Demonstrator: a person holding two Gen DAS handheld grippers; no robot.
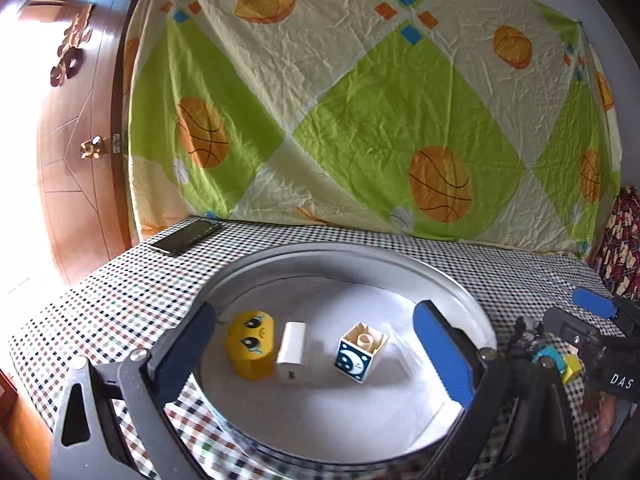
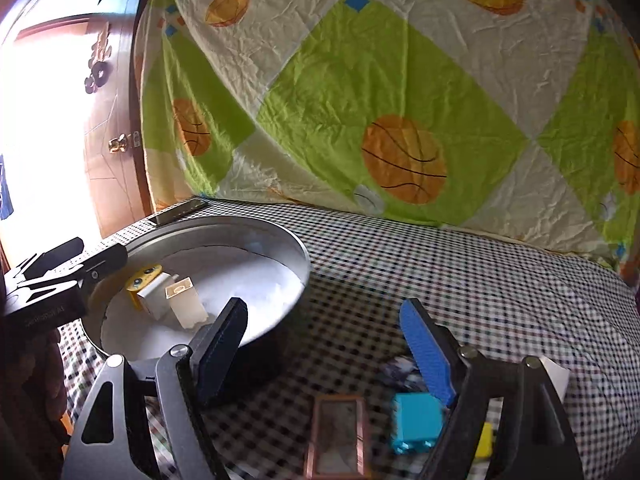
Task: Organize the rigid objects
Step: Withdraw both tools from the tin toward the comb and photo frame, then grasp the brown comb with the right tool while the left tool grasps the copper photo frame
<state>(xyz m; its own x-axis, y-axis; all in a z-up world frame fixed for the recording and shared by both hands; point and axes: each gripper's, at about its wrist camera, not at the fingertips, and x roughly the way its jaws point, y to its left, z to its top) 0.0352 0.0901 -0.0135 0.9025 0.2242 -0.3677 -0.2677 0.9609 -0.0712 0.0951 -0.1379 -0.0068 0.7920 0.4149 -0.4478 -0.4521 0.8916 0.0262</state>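
Three in pan: yellow face block (image 1: pixel 251 345), white cylinder (image 1: pixel 292 353), moon cube (image 1: pixel 361 352).
Right gripper (image 2: pixel 328 344): jaws spread, empty.
Left gripper (image 1: pixel 316 354): jaws spread, empty.
Tip: straddle cyan plastic brick (image 2: pixel 416 424) squarely before closing.

Ahead of the left gripper (image 1: pixel 316 352), 3 blocks crowd the basin (image 1: pixel 448 280); bare floor is left beyond them. A teal block (image 2: pixel 416 424) sits by the right gripper (image 2: pixel 324 344).

Left gripper (image 1: pixel 316 344) hovers over round metal basin (image 1: pixel 452 280), fingers spread wide, nothing between them. Inside basin, on white lining: yellow face block (image 1: pixel 251 345) at left, white cylinder (image 1: pixel 292 353) just beside it, cream cube with moon face (image 1: pixel 361 351) near centre, apart from cylinder. Basin sits on checkered bench (image 1: pixel 132 292). Phone (image 1: pixel 186 236) at bench's far left corner. Right gripper (image 1: pixel 596 328) at right edge; blue and yellow blocks (image 1: pixel 560 364) beneath it.
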